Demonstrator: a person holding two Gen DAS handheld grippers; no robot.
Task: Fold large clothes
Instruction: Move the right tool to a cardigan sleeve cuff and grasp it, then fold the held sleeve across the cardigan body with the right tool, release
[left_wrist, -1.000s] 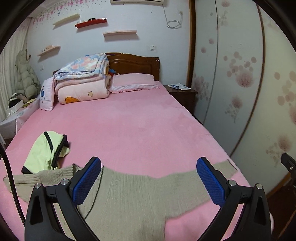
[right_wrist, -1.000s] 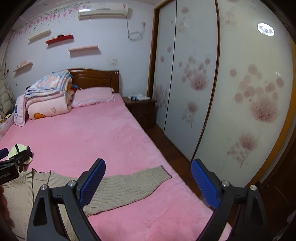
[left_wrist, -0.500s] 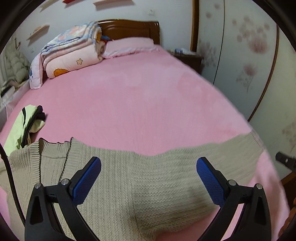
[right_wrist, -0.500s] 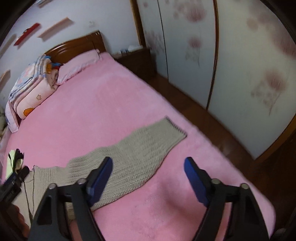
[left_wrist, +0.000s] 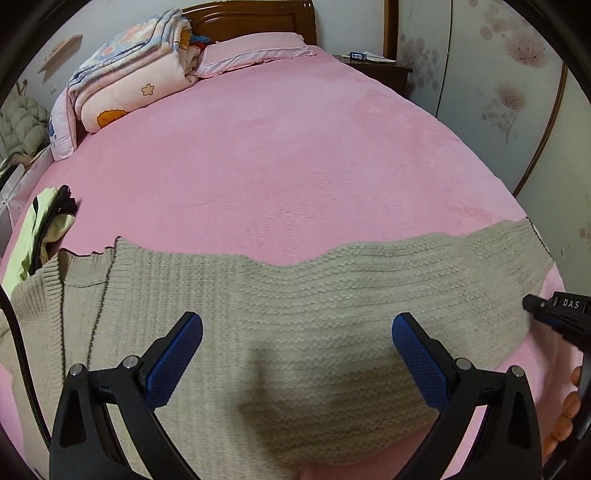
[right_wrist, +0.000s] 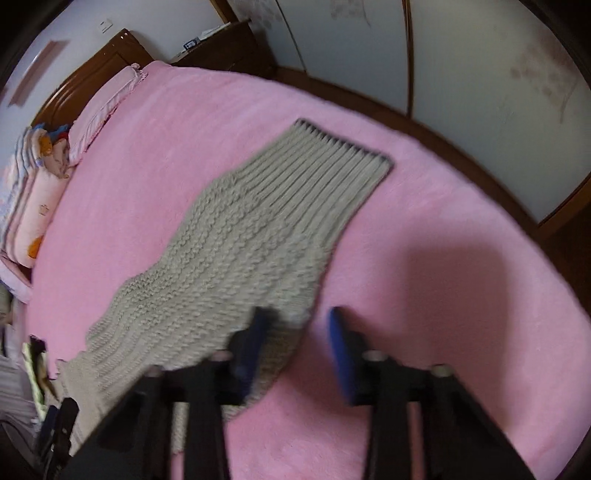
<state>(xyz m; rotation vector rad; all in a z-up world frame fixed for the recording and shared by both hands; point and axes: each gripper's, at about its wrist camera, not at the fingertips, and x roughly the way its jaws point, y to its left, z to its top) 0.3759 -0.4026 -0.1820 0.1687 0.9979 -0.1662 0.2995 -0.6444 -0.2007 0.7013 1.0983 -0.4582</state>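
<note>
A beige knitted sweater (left_wrist: 295, 302) lies flat on the pink bed (left_wrist: 295, 155), its sleeve stretched to the right. My left gripper (left_wrist: 297, 354) is open and low over the sweater's body. In the right wrist view the sleeve (right_wrist: 258, 229) runs to a ribbed cuff (right_wrist: 343, 151). My right gripper (right_wrist: 299, 332) is partly closed, its jaws straddling the sleeve's lower edge; motion blur hides whether they touch the fabric. The right gripper also shows at the right edge of the left wrist view (left_wrist: 554, 314).
A yellow-green and black garment (left_wrist: 44, 229) lies at the bed's left edge. Folded quilts (left_wrist: 129, 77) and a pillow (left_wrist: 255, 50) sit by the headboard. A wooden nightstand (left_wrist: 376, 70) and wardrobe doors (left_wrist: 498, 92) stand on the right.
Both grippers have dropped toward the sweater. The right gripper's jaws have narrowed and moved in over the sleeve's lower edge. The left gripper stays open.
</note>
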